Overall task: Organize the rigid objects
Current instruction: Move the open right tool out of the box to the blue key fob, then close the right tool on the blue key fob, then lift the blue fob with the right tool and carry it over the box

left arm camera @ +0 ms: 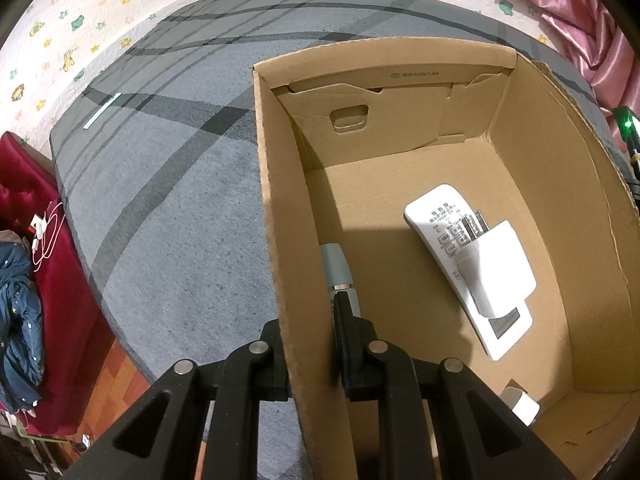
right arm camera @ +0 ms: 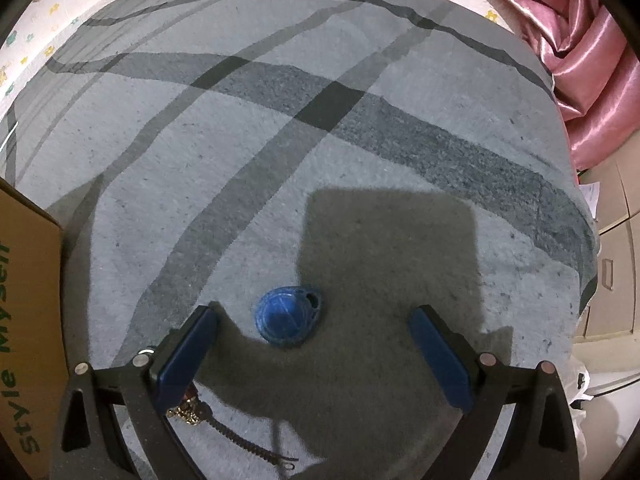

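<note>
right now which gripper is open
The right gripper: its jaws stand wide apart around the blue tag. The left gripper is shut on the box wall.

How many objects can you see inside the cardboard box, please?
4: a white remote mid-floor, a white holder lying on it, a pale green tube along the left wall, a white item in the near corner. More may be hidden.

Left hand-held gripper (left arm camera: 312, 320) points steeply down, jaws pinched nearly together. Right hand-held gripper (right arm camera: 314, 330) angles down too, its blue pads (right arm camera: 186, 350) spread wide, nothing between them gripped.
</note>
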Tool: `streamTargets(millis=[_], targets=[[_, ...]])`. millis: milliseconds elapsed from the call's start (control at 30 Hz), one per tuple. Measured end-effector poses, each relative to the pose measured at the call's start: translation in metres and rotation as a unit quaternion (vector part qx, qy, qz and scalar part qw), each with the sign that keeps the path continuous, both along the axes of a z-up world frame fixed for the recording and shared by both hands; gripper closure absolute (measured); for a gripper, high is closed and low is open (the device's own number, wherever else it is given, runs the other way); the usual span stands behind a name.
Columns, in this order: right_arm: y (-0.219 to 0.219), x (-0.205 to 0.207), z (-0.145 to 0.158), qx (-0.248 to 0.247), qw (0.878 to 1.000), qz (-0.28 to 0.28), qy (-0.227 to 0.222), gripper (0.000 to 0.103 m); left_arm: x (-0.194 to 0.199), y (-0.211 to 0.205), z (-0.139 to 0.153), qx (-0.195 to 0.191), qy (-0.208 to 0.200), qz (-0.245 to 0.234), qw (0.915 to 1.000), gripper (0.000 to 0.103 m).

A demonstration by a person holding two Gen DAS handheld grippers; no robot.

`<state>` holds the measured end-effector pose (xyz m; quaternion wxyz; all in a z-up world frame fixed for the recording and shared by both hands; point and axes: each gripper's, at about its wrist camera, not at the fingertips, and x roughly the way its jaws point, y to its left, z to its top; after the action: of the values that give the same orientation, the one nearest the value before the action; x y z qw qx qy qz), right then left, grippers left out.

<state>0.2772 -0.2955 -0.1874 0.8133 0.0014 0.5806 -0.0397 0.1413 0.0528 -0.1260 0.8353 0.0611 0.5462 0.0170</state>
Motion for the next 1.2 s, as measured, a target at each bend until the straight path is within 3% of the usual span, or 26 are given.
streamTargets(millis=[133, 233, 333, 367, 400, 633, 1200], targets=[[0.001, 0.003, -0.002, 0.001, 1.000, 0.002, 0.000, 0.006, 0.000, -0.002, 0.000, 0.004, 0.000, -0.001, 1.0000, 0.086], [0.002, 0.003, 0.001, 0.004, 1.000, 0.005, 0.001, 0.022, 0.000, -0.003, 0.000, 0.005, 0.000, -0.001, 1.0000, 0.086], [0.001, -0.002, 0.008, 0.007, 1.000, 0.014, 0.003, 0.050, 0.000, -0.005, 0.000, 0.008, 0.000, -0.002, 1.0000, 0.086], [0.004, -0.003, 0.007, 0.006, 1.000, 0.018, 0.005, 0.068, -0.001, -0.005, 0.000, 0.009, -0.001, -0.002, 1.0000, 0.086], [0.005, -0.004, 0.009, 0.005, 1.000, 0.021, 0.003, 0.070, -0.001, -0.006, 0.000, 0.012, -0.002, -0.002, 0.9999, 0.086], [0.001, -0.010, 0.018, 0.008, 1.000, 0.015, -0.005, 0.070, -0.001, -0.005, 0.002, 0.006, 0.000, 0.000, 1.0000, 0.086], [0.013, -0.044, 0.071, 0.003, 0.999, 0.023, -0.027, 0.070, 0.001, -0.005, 0.000, 0.002, 0.003, 0.001, 1.0000, 0.086]])
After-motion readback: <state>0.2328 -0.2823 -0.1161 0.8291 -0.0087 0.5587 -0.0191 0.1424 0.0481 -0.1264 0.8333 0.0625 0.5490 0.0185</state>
